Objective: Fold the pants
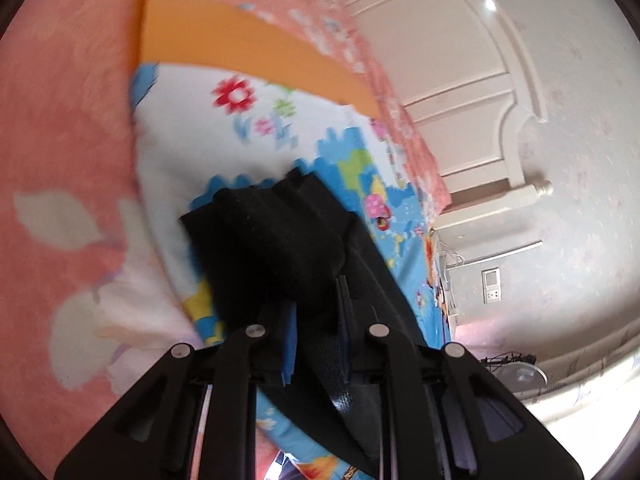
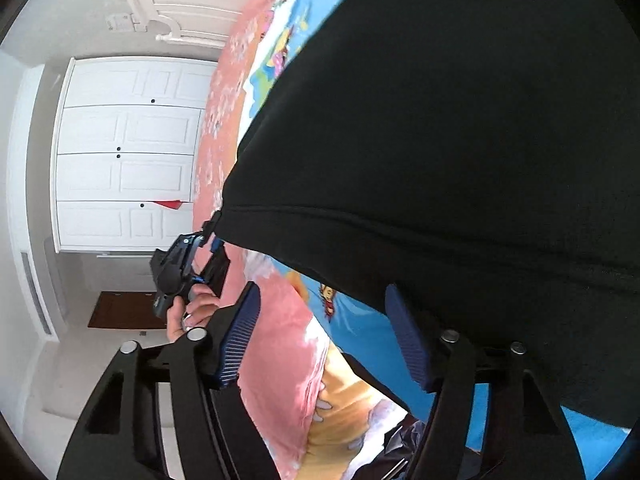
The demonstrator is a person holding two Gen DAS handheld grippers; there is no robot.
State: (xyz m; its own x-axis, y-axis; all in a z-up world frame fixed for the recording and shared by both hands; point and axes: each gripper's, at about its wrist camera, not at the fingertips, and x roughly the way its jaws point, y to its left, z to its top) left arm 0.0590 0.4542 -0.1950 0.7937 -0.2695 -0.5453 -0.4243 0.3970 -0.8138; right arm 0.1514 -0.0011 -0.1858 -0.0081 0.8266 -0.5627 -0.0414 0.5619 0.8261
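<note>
In the left wrist view my left gripper [image 1: 318,306] is shut on a bunched fold of the black pants [image 1: 272,240], pinched between its blue pads [image 1: 290,340]. The pants lie on a cartoon-print blanket [image 1: 224,140] on the bed. In the right wrist view the pants [image 2: 460,140] fill the upper right as a broad black sheet. My right gripper [image 2: 324,300] stands open just below their hem, the right pad [image 2: 408,340] at the hem's edge, with only bedding between the pads. At the hem's left corner a hand holds the left gripper [image 2: 212,232], which grips that corner.
A pink floral bed cover [image 1: 60,120] lies under the blanket, with an orange sheet [image 1: 240,48] at the far end. White wardrobe doors [image 2: 128,152] and a brown mat [image 2: 124,312] are beyond the bed. A white headboard [image 1: 460,80] and a floor fan [image 1: 520,376] are on the right.
</note>
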